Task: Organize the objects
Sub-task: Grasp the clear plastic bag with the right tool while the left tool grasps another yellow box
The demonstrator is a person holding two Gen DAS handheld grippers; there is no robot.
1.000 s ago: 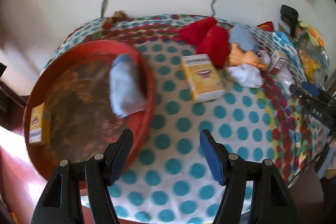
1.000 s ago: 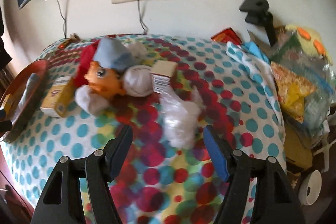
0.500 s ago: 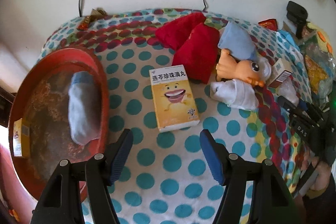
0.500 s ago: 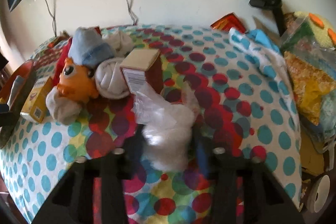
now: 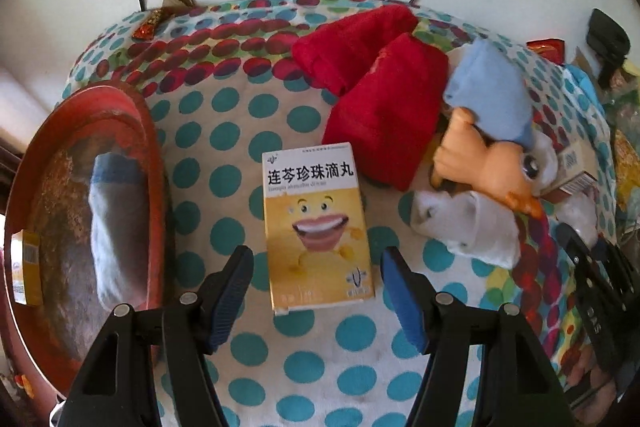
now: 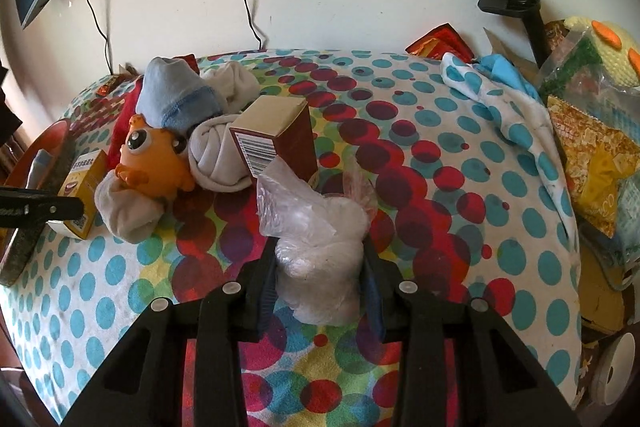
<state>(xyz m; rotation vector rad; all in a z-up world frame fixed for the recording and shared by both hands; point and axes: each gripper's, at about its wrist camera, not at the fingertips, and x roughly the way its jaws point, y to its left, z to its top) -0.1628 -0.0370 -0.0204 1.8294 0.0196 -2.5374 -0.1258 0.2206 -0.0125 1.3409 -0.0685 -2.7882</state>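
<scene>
**Two grabs at once: a bag and a box**

The right gripper [image 6: 320,275] has just been closing, and now it pinches the clear plastic bag [image 6: 316,243] on both sides. The bag sits on the dotted cloth [image 6: 460,187], right in front of a brown box [image 6: 276,139] and near the orange toy [image 6: 154,163]. The bag is soft and squishy, so it is best to lift it slowly and straight up. That way the brown box will likely not tip.

The left gripper [image 5: 316,287] is spread wide, with nothing in it. The yellow box [image 5: 316,223] lies flat between its fingers, but they do not touch it. It should go lower, then squeeze the long sides. The red tray [image 5: 152,187] waits just beside it, with a blue sock [image 5: 114,227] inside.
</scene>
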